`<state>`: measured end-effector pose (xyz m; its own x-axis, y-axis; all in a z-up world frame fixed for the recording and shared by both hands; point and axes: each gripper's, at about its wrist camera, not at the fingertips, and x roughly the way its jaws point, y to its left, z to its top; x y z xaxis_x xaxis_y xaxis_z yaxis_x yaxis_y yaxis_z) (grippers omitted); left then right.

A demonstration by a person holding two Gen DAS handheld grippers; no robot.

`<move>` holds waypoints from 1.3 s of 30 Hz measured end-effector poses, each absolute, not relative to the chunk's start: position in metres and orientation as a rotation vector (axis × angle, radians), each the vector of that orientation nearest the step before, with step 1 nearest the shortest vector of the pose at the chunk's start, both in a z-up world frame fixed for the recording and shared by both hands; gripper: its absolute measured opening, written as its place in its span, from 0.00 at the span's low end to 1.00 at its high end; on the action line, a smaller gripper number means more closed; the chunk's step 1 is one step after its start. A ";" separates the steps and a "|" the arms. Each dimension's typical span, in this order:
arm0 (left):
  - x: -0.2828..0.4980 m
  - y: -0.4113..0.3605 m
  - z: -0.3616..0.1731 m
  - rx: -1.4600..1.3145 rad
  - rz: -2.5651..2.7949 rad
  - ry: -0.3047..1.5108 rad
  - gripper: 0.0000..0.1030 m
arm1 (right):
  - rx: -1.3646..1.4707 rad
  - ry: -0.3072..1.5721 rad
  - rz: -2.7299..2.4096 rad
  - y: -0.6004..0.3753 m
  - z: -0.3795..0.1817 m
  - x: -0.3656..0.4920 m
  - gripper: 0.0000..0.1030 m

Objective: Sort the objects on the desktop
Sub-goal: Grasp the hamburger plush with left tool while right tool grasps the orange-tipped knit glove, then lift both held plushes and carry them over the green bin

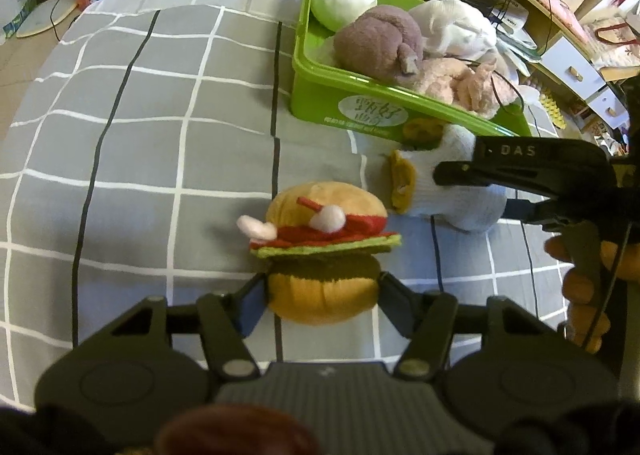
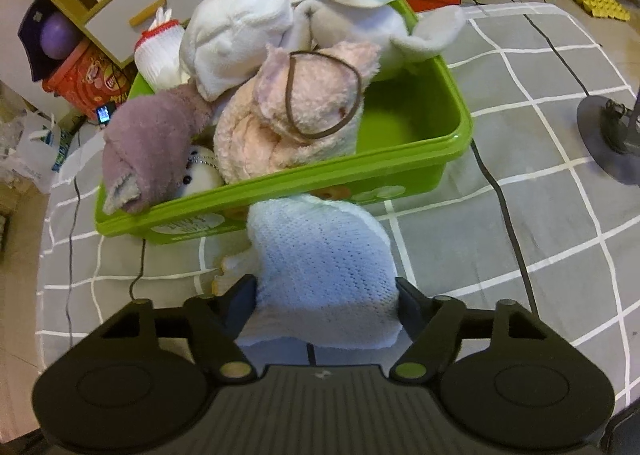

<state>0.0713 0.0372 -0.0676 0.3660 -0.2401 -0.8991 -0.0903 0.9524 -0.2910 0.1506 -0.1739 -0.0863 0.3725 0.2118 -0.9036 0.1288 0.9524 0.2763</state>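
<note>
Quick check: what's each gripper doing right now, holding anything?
Left gripper: closed on the hamburger plush, fingers at its bottom bun.
Right gripper: closed on the light blue knitted toy.

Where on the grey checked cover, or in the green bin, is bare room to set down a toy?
The green bin has bare floor at its right end, beside the pink plush; its left and middle are piled high. The checked cover is bare left of the bin and beyond the burger plush. In front of the bin, the blue knitted item crowds it.
</note>
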 end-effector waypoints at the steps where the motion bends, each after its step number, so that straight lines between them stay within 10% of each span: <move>1: 0.071 0.038 -0.066 -0.318 -0.097 1.193 0.58 | 0.333 1.192 0.057 -0.177 -0.085 0.150 0.64; 15: 0.067 0.047 -0.048 -0.367 -0.088 1.137 0.58 | 0.334 1.139 0.041 -0.210 -0.060 0.131 0.51; 24: 0.062 0.059 -0.037 -0.407 -0.083 1.103 0.39 | 0.348 1.097 0.016 -0.240 -0.042 0.117 0.50; 30: 0.060 0.057 -0.042 -0.386 -0.118 1.126 0.80 | 0.355 1.073 0.007 -0.254 -0.032 0.108 0.50; 39: 0.066 0.044 -0.068 -0.382 -0.138 1.214 0.64 | 0.359 1.082 0.003 -0.262 -0.034 0.104 0.50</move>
<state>0.0665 0.0445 -0.0684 0.3500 -0.3053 -0.8856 -0.0982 0.9282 -0.3589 0.1043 -0.2616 -0.0336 0.4757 0.1765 -0.8617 0.1719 0.9421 0.2879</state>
